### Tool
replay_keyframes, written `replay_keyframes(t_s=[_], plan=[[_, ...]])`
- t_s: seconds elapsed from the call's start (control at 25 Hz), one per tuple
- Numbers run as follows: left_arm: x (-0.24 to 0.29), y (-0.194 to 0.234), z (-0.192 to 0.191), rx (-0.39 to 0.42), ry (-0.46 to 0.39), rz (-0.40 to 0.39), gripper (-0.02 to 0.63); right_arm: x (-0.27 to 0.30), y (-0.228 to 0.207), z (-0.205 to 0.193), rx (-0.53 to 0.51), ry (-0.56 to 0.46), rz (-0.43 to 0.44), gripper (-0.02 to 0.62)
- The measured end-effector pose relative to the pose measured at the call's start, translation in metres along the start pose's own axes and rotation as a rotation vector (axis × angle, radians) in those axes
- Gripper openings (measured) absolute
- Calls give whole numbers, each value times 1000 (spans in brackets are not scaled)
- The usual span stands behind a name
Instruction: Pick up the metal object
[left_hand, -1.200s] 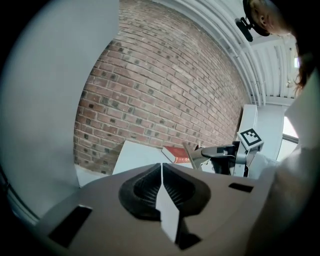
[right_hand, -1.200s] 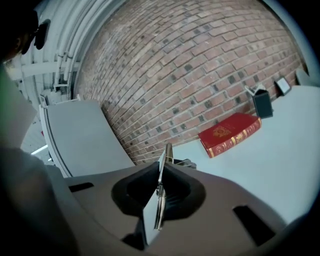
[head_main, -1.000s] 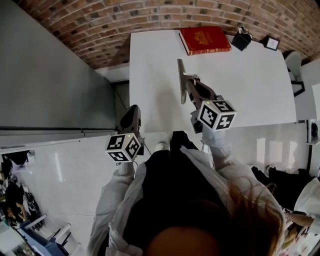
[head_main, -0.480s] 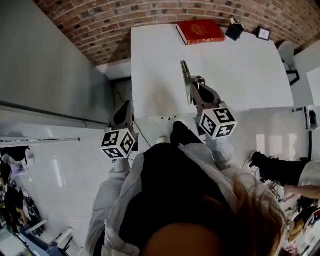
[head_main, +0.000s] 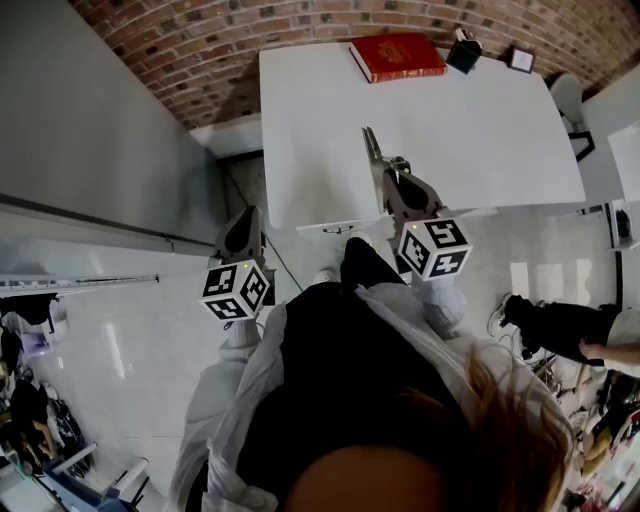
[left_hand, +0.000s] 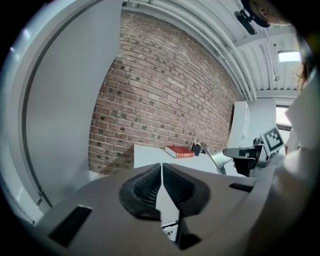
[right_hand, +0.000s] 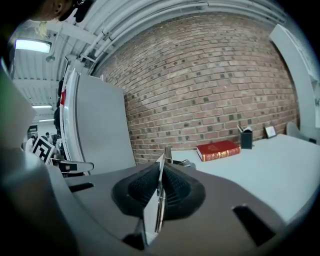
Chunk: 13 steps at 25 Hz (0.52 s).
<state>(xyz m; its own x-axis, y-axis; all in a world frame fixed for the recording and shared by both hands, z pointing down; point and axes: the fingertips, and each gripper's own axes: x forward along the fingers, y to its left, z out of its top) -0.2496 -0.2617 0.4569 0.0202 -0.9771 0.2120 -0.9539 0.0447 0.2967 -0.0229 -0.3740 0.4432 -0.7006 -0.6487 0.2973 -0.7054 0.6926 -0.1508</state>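
Note:
The metal object (head_main: 369, 150) is a flat grey strip. It sticks out ahead of my right gripper (head_main: 392, 178), which is shut on it above the near part of the white table (head_main: 490, 130). In the right gripper view the strip (right_hand: 159, 192) stands edge-on, clamped between the ribbed black pads (right_hand: 176, 186). My left gripper (head_main: 247, 224) hangs over the floor left of the table, shut with nothing in it. In the left gripper view its pads (left_hand: 145, 186) meet, and the right gripper (left_hand: 246, 156) with the metal object (left_hand: 215, 161) shows at the right.
A red book (head_main: 397, 56), a black pen holder (head_main: 463, 52) and a small frame (head_main: 520, 60) lie along the table's far edge, by the brick wall (head_main: 200, 40). A grey partition (head_main: 90, 120) stands to the left. Another person (head_main: 560, 325) is at the right on the floor.
The view has pulled back from the table. The right gripper, still holding the metal strip, now hangs nearer the table's near edge. The left gripper has drifted slightly left.

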Motion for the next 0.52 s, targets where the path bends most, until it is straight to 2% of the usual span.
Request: replay_keyframes(t_s=[0.52], plan=[[1, 6, -6, -40, -4, 11, 23, 9, 7, -1, -14, 21, 22, 25]])
